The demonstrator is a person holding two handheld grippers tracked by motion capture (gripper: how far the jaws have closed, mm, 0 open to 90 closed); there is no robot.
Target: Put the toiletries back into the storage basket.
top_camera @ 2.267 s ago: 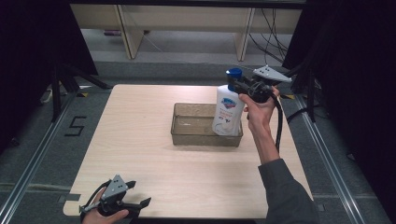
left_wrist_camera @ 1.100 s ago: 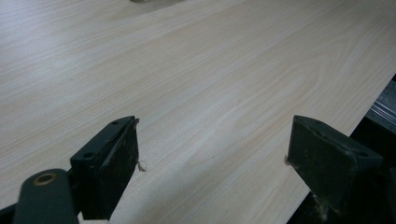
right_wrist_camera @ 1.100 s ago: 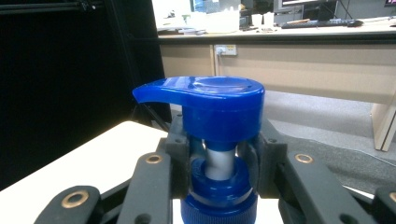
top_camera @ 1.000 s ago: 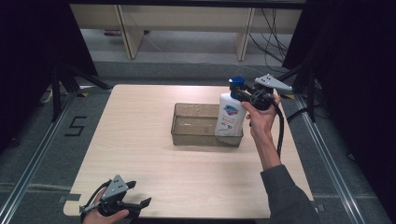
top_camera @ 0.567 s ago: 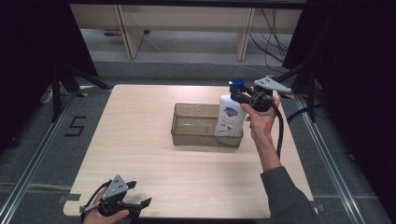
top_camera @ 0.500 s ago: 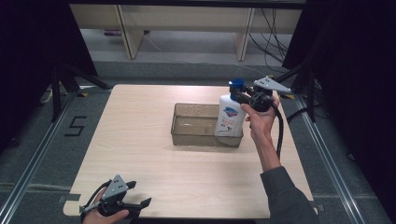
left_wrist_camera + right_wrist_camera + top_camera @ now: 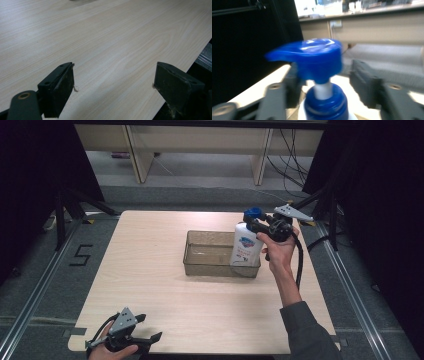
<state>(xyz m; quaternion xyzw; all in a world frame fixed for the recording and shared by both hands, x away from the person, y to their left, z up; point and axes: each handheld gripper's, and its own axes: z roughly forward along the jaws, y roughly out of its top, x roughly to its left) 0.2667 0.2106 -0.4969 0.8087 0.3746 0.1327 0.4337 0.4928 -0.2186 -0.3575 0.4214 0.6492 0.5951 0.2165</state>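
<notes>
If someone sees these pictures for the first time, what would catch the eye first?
The white plastic pump bottle with a blue head stands out, upright at the right end of the clear rectangular plastic tray on the pale wooden table. The right claw straddles its neck, jaws just opened and apart from it. The left claw rests open at the table's near-left corner.

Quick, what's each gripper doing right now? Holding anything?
Left gripper: open, holding nothing, low over the table.
Right gripper: open; its jaws have just been opening, with the pump neck of the bottle between them, pads apart from it.
</notes>
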